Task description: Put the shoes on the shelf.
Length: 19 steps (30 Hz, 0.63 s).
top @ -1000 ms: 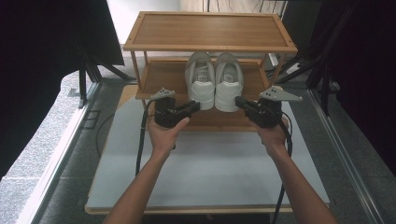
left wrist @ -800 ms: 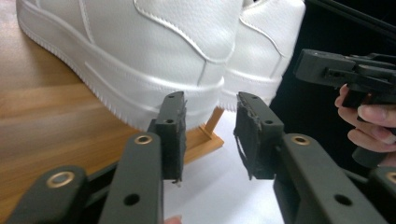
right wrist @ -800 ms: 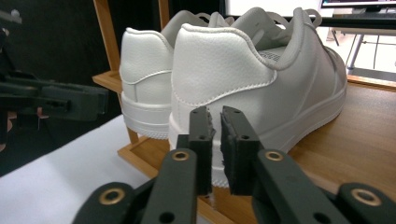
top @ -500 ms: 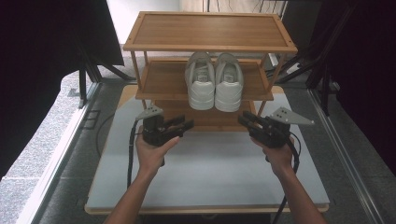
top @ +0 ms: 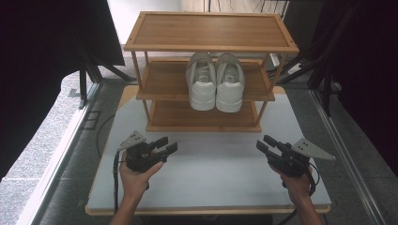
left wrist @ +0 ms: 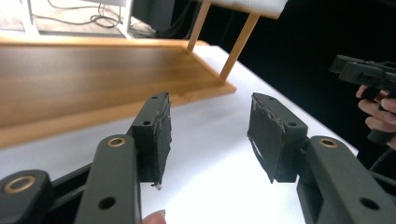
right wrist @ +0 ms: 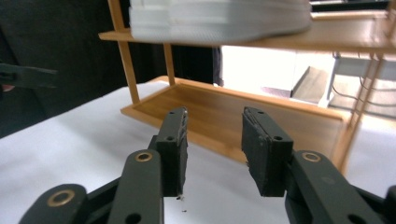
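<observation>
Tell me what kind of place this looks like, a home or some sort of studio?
Probably a recording studio or lab, not a home. A wooden shoe rack holding white sneakers stands on a white table ringed by black curtains, and cables run along the floor.

Two handheld grippers, black, angular, pistol-like in build. Left gripper (top: 165, 145): grey three-cornered plate on top, drilled with small holes; black cable trailing from the rear down past the wrist. Right gripper (top: 266, 144): matching grey three-cornered plate, black cable looping behind the hand. Jaws on each: two flat black arms with brass-ringed pivot holes and plain screw holes, ending in blocky black pads (left wrist: 157, 135) with worn, frayed facing at the edges. Same build on the right gripper's pads (right wrist: 261, 151). Left hand (top: 135, 176) and right hand (top: 296, 183) bare, forearms bare, no sleeves in sight.
</observation>
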Motion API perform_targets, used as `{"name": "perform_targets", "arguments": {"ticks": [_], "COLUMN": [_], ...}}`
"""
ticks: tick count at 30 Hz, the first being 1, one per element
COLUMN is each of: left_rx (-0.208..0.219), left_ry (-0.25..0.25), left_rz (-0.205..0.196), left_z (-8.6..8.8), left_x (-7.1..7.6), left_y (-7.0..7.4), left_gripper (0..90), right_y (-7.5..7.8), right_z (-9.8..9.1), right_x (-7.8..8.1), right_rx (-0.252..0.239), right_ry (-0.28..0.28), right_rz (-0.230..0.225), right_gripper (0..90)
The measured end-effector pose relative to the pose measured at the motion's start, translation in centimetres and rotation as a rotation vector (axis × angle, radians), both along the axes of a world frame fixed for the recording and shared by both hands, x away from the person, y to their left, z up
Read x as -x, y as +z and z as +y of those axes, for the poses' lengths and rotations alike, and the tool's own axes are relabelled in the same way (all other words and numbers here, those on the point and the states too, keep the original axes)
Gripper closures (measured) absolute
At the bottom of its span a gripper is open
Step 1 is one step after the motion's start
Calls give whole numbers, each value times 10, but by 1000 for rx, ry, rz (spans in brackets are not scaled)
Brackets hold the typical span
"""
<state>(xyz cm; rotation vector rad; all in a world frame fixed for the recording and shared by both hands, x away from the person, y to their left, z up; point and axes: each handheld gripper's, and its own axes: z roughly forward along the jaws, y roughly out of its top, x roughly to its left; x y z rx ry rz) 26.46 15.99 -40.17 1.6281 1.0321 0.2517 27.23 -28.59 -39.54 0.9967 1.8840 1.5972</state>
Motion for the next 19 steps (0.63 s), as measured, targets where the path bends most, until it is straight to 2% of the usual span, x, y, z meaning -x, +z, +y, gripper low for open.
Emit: {"name": "perform_targets", "arguments": {"ticks": [2, 5, 6, 8, 11, 16, 19], "left_rx": [-10, 3, -5, -27, -29, -17, -46], "left_ry": [2, 41, 42, 53, 61, 55, 41], "left_rz": [8, -4, 8, 12, 21, 30, 53], "left_z": [3, 8, 9, 12, 16, 18, 17], "left_x": [5, 15, 15, 16, 16, 15, 11], "left_y": [-7, -17, -20, -23, -28, -31, -35], "left_gripper": [484, 488, 491, 490, 490, 483, 452], "right_y": [-10, -26, -32, -38, -38, -36, -39], "right_z": [-7, -16, -18, -22, -23, -20, -23], "right_x": [4, 10, 11, 11, 10, 11, 11], "right_rx": [-2, -12, -13, 17, -14, 3, 34], "right_ry": [-15, -42, -46, -51, -59, -72, -120], "right_rz": [16, 41, 54, 73, 75, 53, 52], "right_gripper": [593, 585, 583, 577, 569, 524, 465]}}
